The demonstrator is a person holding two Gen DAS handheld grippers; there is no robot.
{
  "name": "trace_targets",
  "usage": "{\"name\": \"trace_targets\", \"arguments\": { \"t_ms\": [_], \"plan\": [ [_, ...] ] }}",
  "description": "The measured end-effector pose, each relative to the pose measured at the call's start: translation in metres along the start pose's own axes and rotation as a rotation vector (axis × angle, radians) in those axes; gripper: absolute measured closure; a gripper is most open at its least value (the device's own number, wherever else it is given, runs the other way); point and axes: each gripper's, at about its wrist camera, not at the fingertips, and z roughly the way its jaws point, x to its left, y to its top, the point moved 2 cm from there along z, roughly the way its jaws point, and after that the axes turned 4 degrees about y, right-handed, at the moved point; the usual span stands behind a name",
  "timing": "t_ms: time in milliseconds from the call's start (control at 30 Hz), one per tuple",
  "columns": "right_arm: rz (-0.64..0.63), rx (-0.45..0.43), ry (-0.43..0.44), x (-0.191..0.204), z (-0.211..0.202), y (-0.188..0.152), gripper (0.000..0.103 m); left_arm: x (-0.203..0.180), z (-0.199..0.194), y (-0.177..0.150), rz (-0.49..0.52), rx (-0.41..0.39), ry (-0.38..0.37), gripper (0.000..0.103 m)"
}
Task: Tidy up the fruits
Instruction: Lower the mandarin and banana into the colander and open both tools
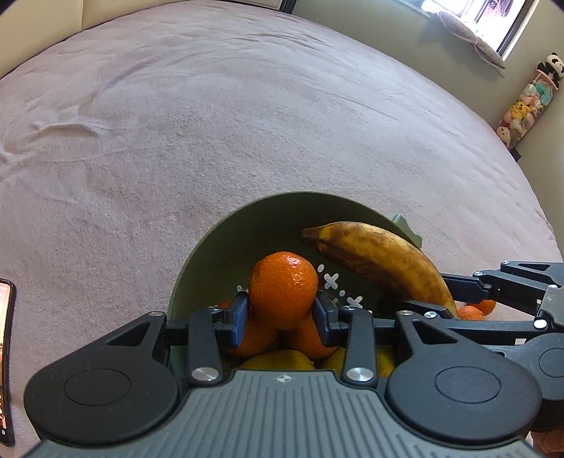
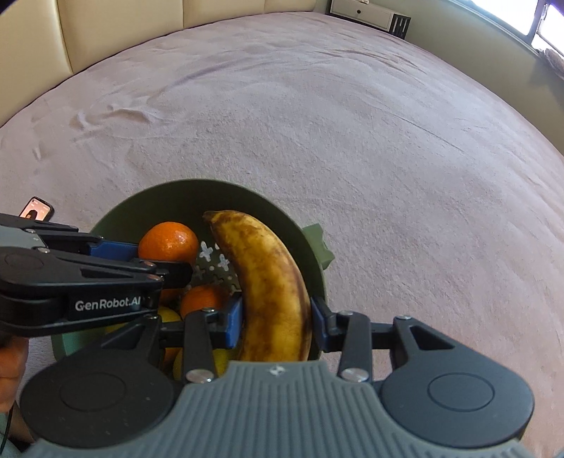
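A green colander bowl [image 1: 225, 243] stands on the pink bedspread, seen from above in both wrist views. My left gripper [image 1: 282, 311] is shut on an orange [image 1: 283, 287], holding it over the bowl, above other oranges [image 1: 253, 338] and yellow fruit [image 1: 278, 363]. My right gripper [image 2: 276, 319] is shut on a brown-spotted banana [image 2: 268, 278], whose tip reaches over the bowl [image 2: 116, 218]. In the right wrist view the left gripper [image 2: 165, 260] comes in from the left with the orange [image 2: 169, 243]. The banana [image 1: 380, 260] also shows in the left wrist view.
A phone [image 2: 37, 208] lies on the bedspread [image 1: 211, 123] left of the bowl. Two small oranges [image 1: 477, 310] sit on the cover right of the bowl. A padded headboard [image 2: 123, 28] and a stack of soft toys [image 1: 525, 105] border the bed.
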Motion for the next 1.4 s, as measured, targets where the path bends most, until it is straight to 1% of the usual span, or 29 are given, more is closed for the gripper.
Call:
{"name": "trace_targets", "arguments": {
  "t_ms": [133, 200, 267, 400, 467, 567, 700, 1000, 1100, 1200, 1333, 1400],
  "plan": [
    [-0.003, 0.006, 0.003, 0.001, 0.004, 0.001, 0.065, 0.002, 0.002, 0.003, -0.013, -0.006, -0.005, 0.059],
    [-0.017, 0.012, -0.005, 0.004, 0.007, 0.000, 0.066, 0.000, 0.000, 0.002, -0.005, -0.020, -0.004, 0.059],
    [-0.027, 0.012, -0.019, 0.006, 0.008, -0.001, 0.066, -0.002, -0.001, 0.003, -0.002, -0.027, -0.019, 0.059],
    [-0.011, 0.015, -0.030, 0.006, 0.009, -0.002, 0.066, -0.004, -0.005, 0.003, 0.004, -0.049, -0.018, 0.051],
    [-0.016, 0.017, -0.040, 0.009, 0.010, -0.002, 0.067, -0.003, -0.007, 0.005, -0.008, -0.054, -0.018, 0.050],
    [-0.045, 0.018, -0.069, 0.015, 0.010, -0.002, 0.067, -0.001, -0.009, 0.005, -0.028, -0.053, -0.020, 0.049],
    [-0.081, 0.026, -0.099, 0.021, 0.013, -0.001, 0.067, 0.001, -0.009, 0.005, -0.037, -0.034, -0.005, 0.049],
    [-0.019, 0.093, -0.065, 0.011, 0.017, 0.003, 0.066, -0.001, -0.011, 0.004, -0.036, -0.011, 0.018, 0.049],
    [-0.009, 0.103, -0.056, 0.011, 0.017, 0.004, 0.066, -0.001, -0.011, 0.004, -0.033, -0.005, 0.021, 0.048],
    [-0.013, 0.099, -0.065, 0.013, 0.016, 0.002, 0.067, -0.003, -0.012, 0.004, -0.027, -0.001, 0.026, 0.048],
    [-0.027, 0.074, -0.075, 0.017, 0.009, 0.001, 0.061, -0.008, -0.016, 0.003, -0.008, -0.005, 0.027, 0.048],
    [-0.040, 0.050, -0.074, 0.018, 0.002, 0.000, 0.050, -0.010, -0.020, 0.003, 0.000, -0.010, 0.027, 0.047]
  ]
}}
